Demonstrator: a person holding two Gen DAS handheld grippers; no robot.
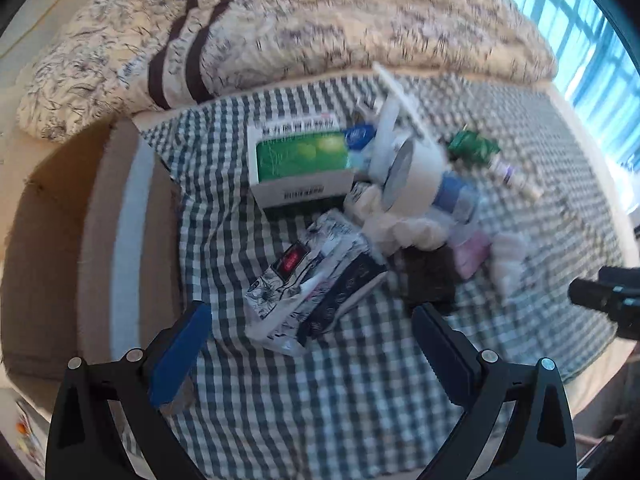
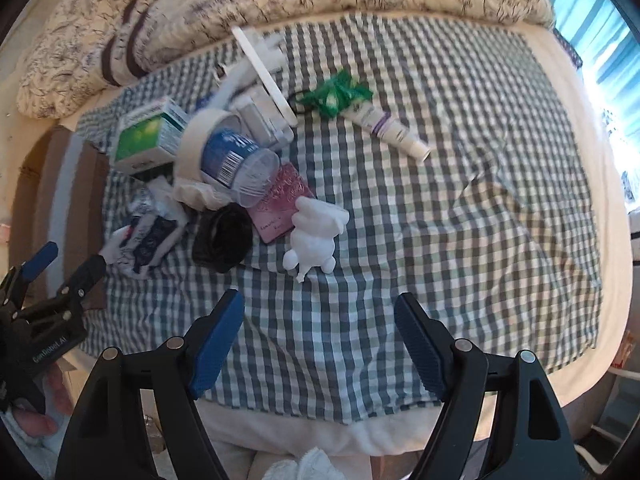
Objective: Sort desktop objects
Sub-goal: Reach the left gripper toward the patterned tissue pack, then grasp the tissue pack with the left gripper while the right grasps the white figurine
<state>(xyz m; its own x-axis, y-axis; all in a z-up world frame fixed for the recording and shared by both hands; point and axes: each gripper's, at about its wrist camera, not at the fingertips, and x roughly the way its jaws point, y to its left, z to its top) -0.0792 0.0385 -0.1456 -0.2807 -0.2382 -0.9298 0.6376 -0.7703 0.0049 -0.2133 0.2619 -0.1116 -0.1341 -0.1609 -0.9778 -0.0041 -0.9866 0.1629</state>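
Note:
A heap of small objects lies on a checked cloth (image 2: 440,220): a green and white box (image 1: 300,164), a roll of pale tape (image 1: 412,176), a patterned tissue pack (image 1: 316,280), a black object (image 2: 222,240), a pink card (image 2: 284,200), a blue tub with a clear lid (image 2: 240,160), a white figurine (image 2: 316,232), a green wrapper (image 2: 340,94) and a white tube (image 2: 392,130). My left gripper (image 1: 312,344) hangs open just above the tissue pack. My right gripper (image 2: 320,340) is open above bare cloth, short of the figurine. Neither holds anything.
A brown cardboard box (image 1: 60,240) stands to the left of the cloth. A patterned quilt (image 1: 320,20) is bunched along the far side. A bright window (image 1: 592,40) is at the right. A hand (image 2: 52,400) holds the left gripper (image 2: 60,276).

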